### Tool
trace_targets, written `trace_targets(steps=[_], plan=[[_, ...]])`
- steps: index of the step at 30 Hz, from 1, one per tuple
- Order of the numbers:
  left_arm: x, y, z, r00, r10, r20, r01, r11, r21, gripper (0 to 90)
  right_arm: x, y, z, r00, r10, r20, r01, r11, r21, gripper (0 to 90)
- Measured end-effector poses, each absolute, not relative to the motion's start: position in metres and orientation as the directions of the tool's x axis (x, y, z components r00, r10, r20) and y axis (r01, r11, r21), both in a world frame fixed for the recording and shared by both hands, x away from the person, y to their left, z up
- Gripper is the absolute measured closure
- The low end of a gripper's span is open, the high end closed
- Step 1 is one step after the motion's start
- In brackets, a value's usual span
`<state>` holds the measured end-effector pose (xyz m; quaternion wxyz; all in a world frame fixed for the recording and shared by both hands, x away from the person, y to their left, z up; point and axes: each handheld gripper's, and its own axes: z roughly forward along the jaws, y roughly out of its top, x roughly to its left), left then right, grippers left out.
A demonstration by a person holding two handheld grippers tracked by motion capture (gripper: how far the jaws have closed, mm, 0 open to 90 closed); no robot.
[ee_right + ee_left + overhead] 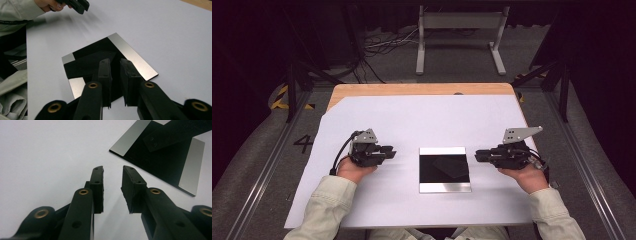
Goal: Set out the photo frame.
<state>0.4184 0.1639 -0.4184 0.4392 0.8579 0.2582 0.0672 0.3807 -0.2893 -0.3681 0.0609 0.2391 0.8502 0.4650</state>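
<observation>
A flat square plate (pixel 444 170), glossy black in the middle with bright metal strips along its far and near edges, lies on the white sheet (pixel 422 120) that covers the table, near its front edge and between the two hands. The left gripper (pixel 388 151) rests on the sheet well to the left of the plate, its jaws parted with nothing but bare paper between them; in the left gripper view the plate's corner (pixel 160 157) lies ahead and to the right, apart from the tips. The right gripper (pixel 479 155) points at the plate's right edge, its tips just beside it; in the right gripper view its jaws (pixel 116 75) stand a narrow gap apart over the plate's near edge and the pads press on nothing, so it is released, not grasping. My reading is that the plate is about to be picked up or shifted, and the trouble lies in how it sits: it is thin and lies flush on the paper, so jaws coming in level may slide over the top or just push it leftward rather than get under an edge. The glossy face (it mirrors the jaws plainly) looks slick, so a shallow pinch could slip, and hard pads dragged across it might scratch it. The sheet itself could wrinkle or creep if a tip digs in.
</observation>
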Motion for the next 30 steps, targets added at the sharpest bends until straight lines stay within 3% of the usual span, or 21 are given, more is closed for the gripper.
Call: trace_targets(steps=[23, 30], plan=[[0.418, 0.167, -0.419, 0.852, 0.511, -0.113, 0.389, -0.475, 0.789, 71.5, 0.402, -0.274, -0.366, -0.871, 0.462, 0.168, 0.404, 0.477, 0.78, 58.8], [0.418, 0.167, -0.419, 0.851, 0.512, -0.117, 0.393, -0.473, 0.789, 71.4, 0.407, -0.265, -0.366, -0.841, 0.475, 0.259, 0.494, 0.48, 0.725, 51.5]])
